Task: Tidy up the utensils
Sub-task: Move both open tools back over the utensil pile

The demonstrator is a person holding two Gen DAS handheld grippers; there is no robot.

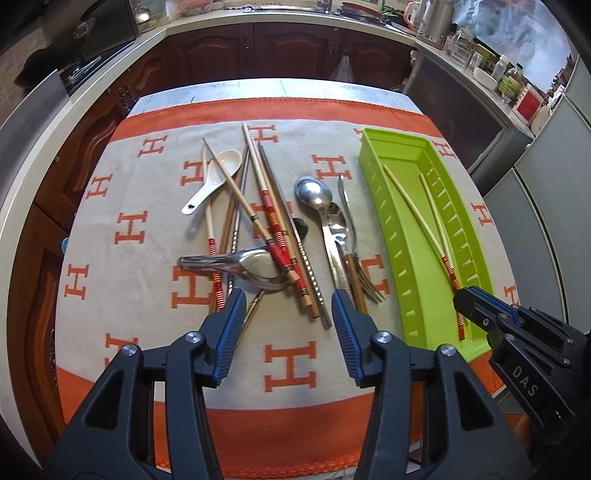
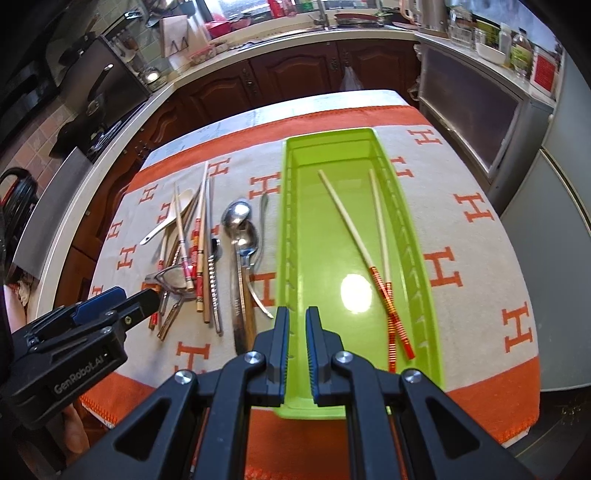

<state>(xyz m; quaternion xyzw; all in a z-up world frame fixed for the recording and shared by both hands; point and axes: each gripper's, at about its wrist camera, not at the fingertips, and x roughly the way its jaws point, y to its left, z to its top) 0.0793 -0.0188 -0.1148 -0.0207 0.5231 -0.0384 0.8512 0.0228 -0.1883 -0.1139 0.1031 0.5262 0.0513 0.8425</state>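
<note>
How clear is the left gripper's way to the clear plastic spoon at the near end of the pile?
Probably clear. The left gripper is open and empty above the clear plastic spoon, but red-banded wooden chopsticks cross its bowl.

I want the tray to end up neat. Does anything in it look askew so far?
Yes. The two chopsticks in the green tray lie crossed near their red-wrapped ends instead of parallel. On the cloth, the remaining utensils are still a tangled, overlapping pile.

Dark wood cabinets (image 1: 291, 48), pale countertop (image 2: 295, 35), cluttered counter, steel fridge (image 2: 554, 206)
</note>
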